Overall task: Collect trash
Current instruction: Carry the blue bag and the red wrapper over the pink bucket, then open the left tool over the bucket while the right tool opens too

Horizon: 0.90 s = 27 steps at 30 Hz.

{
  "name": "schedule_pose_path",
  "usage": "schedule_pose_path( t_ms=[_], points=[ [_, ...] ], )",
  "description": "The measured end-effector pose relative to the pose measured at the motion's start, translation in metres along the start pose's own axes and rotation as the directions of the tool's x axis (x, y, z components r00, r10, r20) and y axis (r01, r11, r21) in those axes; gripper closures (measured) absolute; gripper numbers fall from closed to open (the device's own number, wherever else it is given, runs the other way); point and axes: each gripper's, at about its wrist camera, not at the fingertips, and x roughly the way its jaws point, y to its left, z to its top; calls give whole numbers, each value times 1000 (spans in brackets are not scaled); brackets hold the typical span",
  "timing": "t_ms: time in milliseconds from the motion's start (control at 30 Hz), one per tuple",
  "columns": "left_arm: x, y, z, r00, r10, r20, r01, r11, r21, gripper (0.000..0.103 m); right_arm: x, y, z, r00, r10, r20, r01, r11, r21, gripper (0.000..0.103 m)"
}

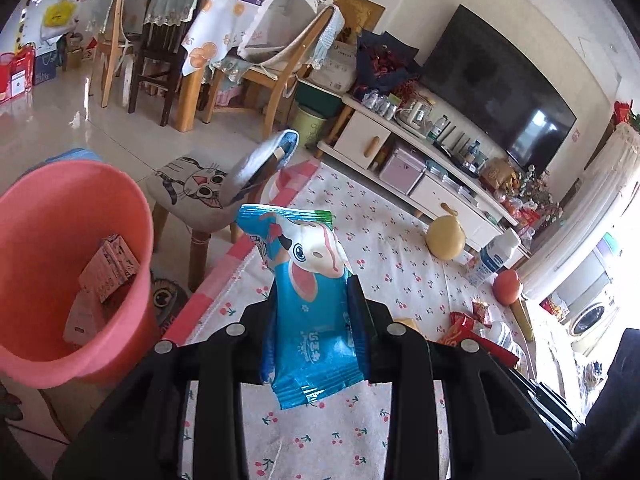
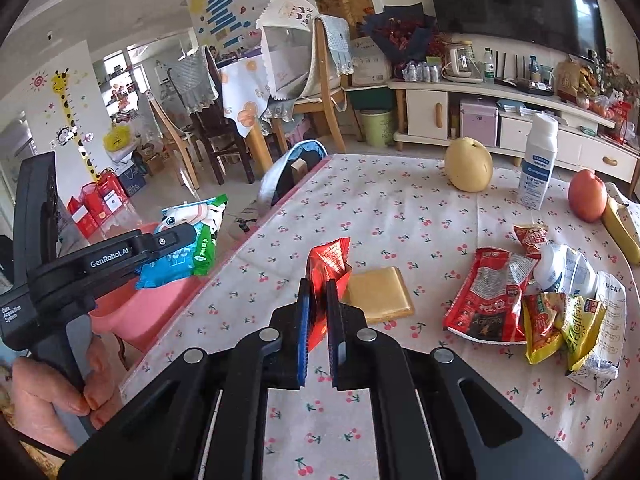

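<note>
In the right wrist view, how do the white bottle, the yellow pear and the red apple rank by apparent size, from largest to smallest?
1. white bottle, the tallest.
2. yellow pear.
3. red apple, the smallest, though it looks close to the pear, so this is unsure.

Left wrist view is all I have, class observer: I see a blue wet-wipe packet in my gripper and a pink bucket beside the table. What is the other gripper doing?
Observer: The right gripper is shut on a red wrapper, held above the tablecloth.
Operator: Is my packet over the bucket yet?
Observer: From the right wrist view, the blue wet-wipe packet hangs just above the pink bucket, near its rim.
Operator: How much trash remains on the table?
Observer: A cluster near the right edge: a large red snack bag, a yellow packet and other crumpled wrappers.
</note>
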Motion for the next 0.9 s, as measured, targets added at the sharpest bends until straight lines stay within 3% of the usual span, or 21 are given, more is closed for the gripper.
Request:
schedule_pose_path(
  t_ms=[267, 500, 633, 800, 900],
  points=[
    [-19, 63, 29, 990, 125, 71, -112, 981, -160, 70, 13, 76, 28, 983, 182, 11, -182, 983, -21, 95],
    [-34, 131, 49, 955, 288, 73, -252, 915, -315, 70, 49, 148, 46, 948, 314, -43, -316, 947, -58, 95],
    [-38, 164, 56, 938, 342, 52, -296, 871, -392, 70, 76, 180, 45, 935, 345, -88, -351, 933, -75, 95],
    [-36, 185, 59, 933, 358, 23, -315, 847, -429, 70, 106, 200, 34, 917, 373, -143, -383, 922, -54, 94],
    [-33, 186, 60, 924, 382, 18, -339, 838, -427, 70, 124, 202, 25, 917, 355, -183, -367, 930, -36, 91]
  ],
)
